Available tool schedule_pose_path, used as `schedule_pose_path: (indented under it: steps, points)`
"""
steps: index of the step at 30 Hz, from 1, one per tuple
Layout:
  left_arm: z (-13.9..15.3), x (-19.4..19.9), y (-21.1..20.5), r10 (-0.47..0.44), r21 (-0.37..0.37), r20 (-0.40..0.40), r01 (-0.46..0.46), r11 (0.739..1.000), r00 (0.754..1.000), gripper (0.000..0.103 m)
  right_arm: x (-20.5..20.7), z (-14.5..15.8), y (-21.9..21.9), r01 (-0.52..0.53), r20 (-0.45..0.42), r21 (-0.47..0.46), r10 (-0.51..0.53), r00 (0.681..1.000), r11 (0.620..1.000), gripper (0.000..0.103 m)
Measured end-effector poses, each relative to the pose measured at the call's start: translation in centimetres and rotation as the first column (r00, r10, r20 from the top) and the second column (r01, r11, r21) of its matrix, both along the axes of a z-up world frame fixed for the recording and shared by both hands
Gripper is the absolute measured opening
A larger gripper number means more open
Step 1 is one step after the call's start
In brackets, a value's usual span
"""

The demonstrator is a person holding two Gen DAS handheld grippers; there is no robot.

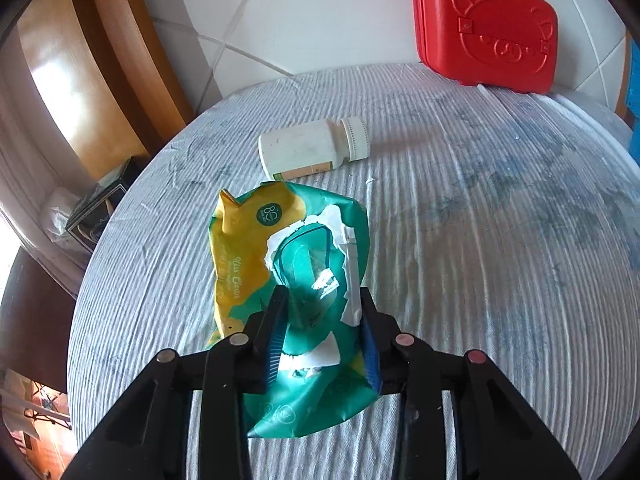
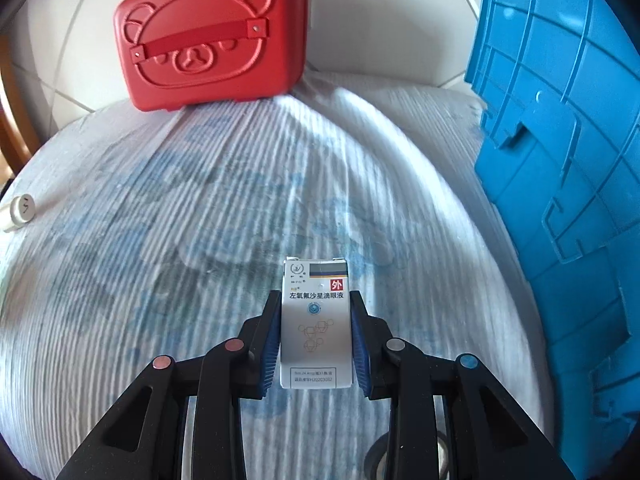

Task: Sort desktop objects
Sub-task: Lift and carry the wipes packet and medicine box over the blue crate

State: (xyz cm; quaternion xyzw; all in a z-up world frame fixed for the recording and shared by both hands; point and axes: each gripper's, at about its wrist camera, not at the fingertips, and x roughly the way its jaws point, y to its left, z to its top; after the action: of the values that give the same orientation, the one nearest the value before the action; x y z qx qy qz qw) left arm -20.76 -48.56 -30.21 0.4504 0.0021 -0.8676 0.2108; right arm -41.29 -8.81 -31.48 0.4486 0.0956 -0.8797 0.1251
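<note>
The left tongs (image 1: 322,320) are clamped on a crumpled green-and-yellow plastic wet-wipe packet (image 1: 280,280) with a torn white label, their blue ribbed pads (image 1: 276,344) pressing its near end from either side while the rest of the packet reaches forward from the tips over the table (image 1: 480,260), which is covered in a white-and-blue ribbed cloth. Just beyond the far end of the packet a white plastic pill bottle (image 1: 308,148) lies on its side, its ribbed cap pointing right of the tongs. Farther ahead and to the right, at the far edge of the table, stands a red hard plastic case (image 1: 484,32) with a bear face moulded in its side and handles on top. The right tongs (image 2: 315,334) grip a small white cardboard eye-drop box (image 2: 315,328) printed with Chinese characters and a red square; the box sits upright between the two blue pads (image 2: 270,344), which press its long sides, and its top end stands out past the tips. Straight ahead and a little left of these tongs the red case is seen again at the back of the table. Close on their right rises the ribbed wall of a large blue plastic crate (image 2: 560,160). Far to their left, at the edge of the view, the bottle's white cap shows.
</note>
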Motion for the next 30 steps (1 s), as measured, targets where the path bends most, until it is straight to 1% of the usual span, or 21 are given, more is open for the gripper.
schedule_pose_path:
  steps: [2, 9, 13, 18, 22, 27, 30]
  points:
    - [1.1, 0.2, 0.7, -0.019, -0.018, -0.021, 0.018, 1.000, 1.000, 0.033, 0.8, 0.8, 0.1, -0.007, -0.003, -0.018, 0.007, 1.000, 1.000, 0.031]
    - [5.1, 0.6, 3.7, -0.073, -0.025, -0.108, 0.070, 0.997, 0.991, 0.032, 2.6, 3.7, 0.6, -0.012, -0.047, -0.039, 0.010, 0.999, 0.999, 0.031]
    - [8.1, 0.9, 6.6, -0.133, -0.024, -0.175, 0.131, 0.991, 0.976, 0.032, 4.3, 6.2, 0.5, -0.013, -0.094, -0.059, 0.008, 0.996, 0.998, 0.031]
    - [11.6, 0.8, 10.1, -0.214, -0.006, -0.244, 0.219, 0.976, 0.946, 0.032, 7.3, 10.3, 0.6, -0.011, -0.158, -0.095, -0.005, 0.987, 0.995, 0.031]
    - [14.5, 0.7, 12.7, -0.276, -0.005, -0.296, 0.287, 0.958, 0.915, 0.032, 9.5, 14.0, 1.0, -0.008, -0.212, -0.128, -0.020, 0.977, 0.992, 0.031]
    - [18.6, 0.6, 16.5, -0.377, -0.042, -0.364, 0.390, 0.920, 0.851, 0.032, 12.7, 18.3, 2.2, 0.019, -0.286, -0.155, -0.063, 0.956, 0.988, 0.031]
    - [20.5, 0.5, 18.7, -0.429, -0.059, -0.390, 0.442, 0.895, 0.815, 0.032, 14.5, 20.5, 3.2, 0.031, -0.329, -0.160, -0.083, 0.941, 0.987, 0.031]
